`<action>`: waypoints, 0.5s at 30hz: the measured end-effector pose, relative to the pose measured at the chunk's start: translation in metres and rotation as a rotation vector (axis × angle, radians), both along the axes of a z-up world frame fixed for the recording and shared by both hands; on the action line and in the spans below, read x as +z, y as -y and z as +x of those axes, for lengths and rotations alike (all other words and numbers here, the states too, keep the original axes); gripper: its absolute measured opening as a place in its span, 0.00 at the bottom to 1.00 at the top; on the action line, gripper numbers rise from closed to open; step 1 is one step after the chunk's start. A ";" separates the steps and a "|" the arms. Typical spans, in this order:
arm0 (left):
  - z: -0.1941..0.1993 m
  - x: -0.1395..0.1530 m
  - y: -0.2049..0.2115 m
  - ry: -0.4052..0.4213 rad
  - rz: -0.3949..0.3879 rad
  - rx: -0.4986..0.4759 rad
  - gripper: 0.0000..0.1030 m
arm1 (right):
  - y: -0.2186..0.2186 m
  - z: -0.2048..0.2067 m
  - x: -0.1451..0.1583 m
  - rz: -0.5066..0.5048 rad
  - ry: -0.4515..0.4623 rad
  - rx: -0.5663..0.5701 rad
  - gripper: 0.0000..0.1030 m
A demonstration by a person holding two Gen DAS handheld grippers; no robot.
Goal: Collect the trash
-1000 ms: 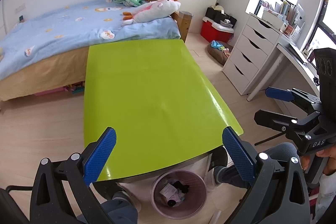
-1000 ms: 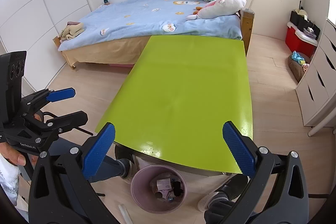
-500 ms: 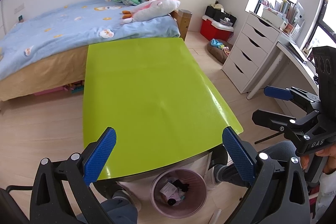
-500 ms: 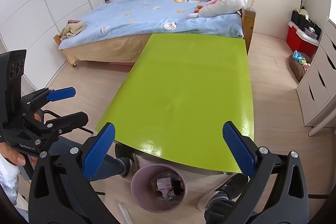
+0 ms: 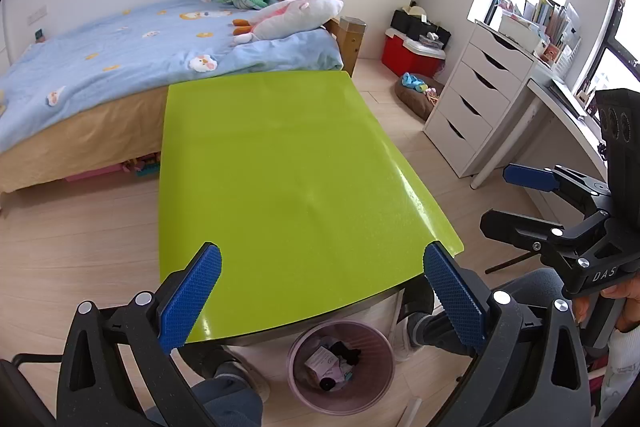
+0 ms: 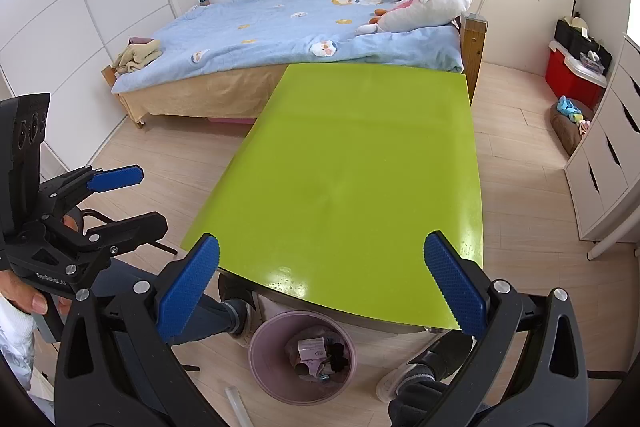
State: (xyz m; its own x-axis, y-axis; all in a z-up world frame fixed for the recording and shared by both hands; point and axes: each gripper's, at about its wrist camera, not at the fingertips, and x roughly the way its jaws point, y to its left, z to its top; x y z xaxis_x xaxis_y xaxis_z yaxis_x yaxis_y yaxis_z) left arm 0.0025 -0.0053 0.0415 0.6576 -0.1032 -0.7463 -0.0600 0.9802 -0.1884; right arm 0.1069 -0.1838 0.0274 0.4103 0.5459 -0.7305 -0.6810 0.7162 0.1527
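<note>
Left wrist view: the left gripper (image 5: 322, 295) has its blue fingers (image 5: 190, 297) spread wide apart, and they hold nothing. The right gripper (image 6: 320, 291) is the same, fingers (image 6: 454, 287) wide and empty. Both hang above the near edge of the green tabletop (image 5: 276, 163). I see no trash on the tabletop at all. Down on the floor, just under that near edge, stands a pink bin (image 5: 340, 367) with trash (image 5: 330, 365) inside, like crumpled paper and something dark. A pale tube (image 6: 236, 405) lies on the floor beside the bin. Maybe that one is left to pick up. I think the job is nearly finished.
</note>
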 end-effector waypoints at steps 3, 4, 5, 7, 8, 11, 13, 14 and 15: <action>0.000 0.000 0.000 0.000 0.000 0.000 0.94 | 0.000 0.000 0.000 0.000 0.000 0.000 0.97; 0.000 0.000 0.001 0.000 0.001 0.000 0.94 | 0.000 0.000 0.000 0.000 0.000 -0.001 0.97; 0.000 0.000 0.001 0.000 0.000 0.000 0.94 | 0.000 0.000 0.000 0.000 0.000 0.000 0.97; 0.000 0.000 0.001 -0.001 0.000 0.001 0.94 | 0.000 0.000 0.000 -0.001 0.000 0.000 0.97; 0.000 0.000 0.000 -0.001 0.000 0.001 0.94 | 0.000 0.000 0.000 0.000 0.000 0.000 0.97; 0.000 0.001 0.001 0.000 0.001 0.000 0.94 | 0.000 0.000 0.000 -0.002 0.000 0.000 0.97; 0.000 0.000 0.001 0.000 0.001 0.001 0.94 | 0.001 0.001 -0.001 -0.001 -0.001 0.000 0.97; 0.000 0.001 0.001 0.000 0.000 0.001 0.94 | 0.001 0.001 -0.001 -0.002 0.000 -0.001 0.97; 0.000 0.000 0.001 -0.001 0.000 0.001 0.94 | 0.001 0.001 -0.001 -0.001 0.000 -0.001 0.97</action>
State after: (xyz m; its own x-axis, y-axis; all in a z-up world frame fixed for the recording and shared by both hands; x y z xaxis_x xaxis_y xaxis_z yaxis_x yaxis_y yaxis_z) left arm 0.0029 -0.0065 0.0420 0.6571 -0.1021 -0.7468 -0.0615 0.9802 -0.1882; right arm 0.1076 -0.1846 0.0264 0.4108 0.5445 -0.7313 -0.6803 0.7170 0.1517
